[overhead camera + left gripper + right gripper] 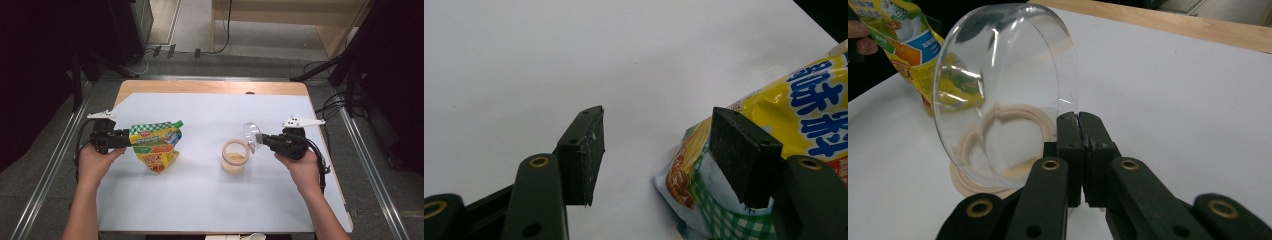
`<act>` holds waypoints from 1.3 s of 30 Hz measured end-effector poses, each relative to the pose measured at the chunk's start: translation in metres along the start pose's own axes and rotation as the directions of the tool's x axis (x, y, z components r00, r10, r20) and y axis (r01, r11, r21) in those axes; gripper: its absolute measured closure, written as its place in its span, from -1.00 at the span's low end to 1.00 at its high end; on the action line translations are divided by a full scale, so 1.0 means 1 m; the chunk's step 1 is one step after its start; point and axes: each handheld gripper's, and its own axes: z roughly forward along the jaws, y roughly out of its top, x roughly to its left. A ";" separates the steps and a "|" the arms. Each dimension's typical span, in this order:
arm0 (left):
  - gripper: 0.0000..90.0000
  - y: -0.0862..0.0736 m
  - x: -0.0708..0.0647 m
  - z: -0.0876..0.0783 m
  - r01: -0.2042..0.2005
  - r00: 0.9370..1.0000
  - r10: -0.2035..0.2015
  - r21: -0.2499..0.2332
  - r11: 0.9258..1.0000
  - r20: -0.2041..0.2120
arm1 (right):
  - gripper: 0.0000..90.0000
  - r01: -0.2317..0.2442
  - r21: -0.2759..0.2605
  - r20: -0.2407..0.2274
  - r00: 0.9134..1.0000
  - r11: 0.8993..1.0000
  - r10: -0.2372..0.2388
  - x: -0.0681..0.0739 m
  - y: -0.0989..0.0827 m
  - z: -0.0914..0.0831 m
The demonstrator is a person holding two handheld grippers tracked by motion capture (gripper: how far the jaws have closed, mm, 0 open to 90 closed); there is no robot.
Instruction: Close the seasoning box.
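A white sheet covers the wooden worktop point(210, 87), which stands on a grey floor among dark stands and cables.

The biggest thing on it is the yellow-and-green pouch point(156, 145), left of centre. It stands on its narrow bottom corner, its long axis leaning, with the capped spout at the top corner pointing up and toward the far right. The left gripper point(125, 139) meets it from the side. In the left gripper view one of the fingers point(744, 155) lies against the pouch's edge while the other stands well apart, so the fingers are spread and grasp nothing. A pouch propped this way could tip over or slide along the sheet.

Right of centre stands the open jar point(234, 157), mouth upward, with a pale layer at the bottom. Just beside it and above its rim, the right gripper point(258, 140) is clenched on the edge of the clear lid point(250, 132), which is tilted on edge, its hollow side facing the jar and pouch. Pinched by so thin an edge, the smooth lid could swivel or slip out, and a low swing could knock the jar.
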 end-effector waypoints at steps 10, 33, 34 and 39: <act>-0.12 0.000 0.000 0.000 -0.001 1.000 0.001 0.001 1.000 -0.001 | 0.76 0.027 -0.008 -0.008 1.000 1.000 -0.027 0.005 -0.001 -0.002; -0.13 0.002 0.002 0.003 -0.003 1.000 0.003 -0.015 1.000 0.001 | 0.05 0.011 -0.008 0.038 0.999 1.000 -0.011 -0.021 -0.024 -0.010; -0.13 0.002 0.002 0.003 -0.002 1.000 0.003 -0.015 1.000 0.002 | 0.03 0.018 -0.008 0.038 0.999 1.000 -0.018 -0.022 -0.025 -0.010; -0.13 0.002 0.002 0.004 -0.002 1.000 0.002 -0.014 1.000 0.002 | -0.19 0.015 -0.037 0.086 0.996 0.999 -0.012 -0.027 -0.031 -0.012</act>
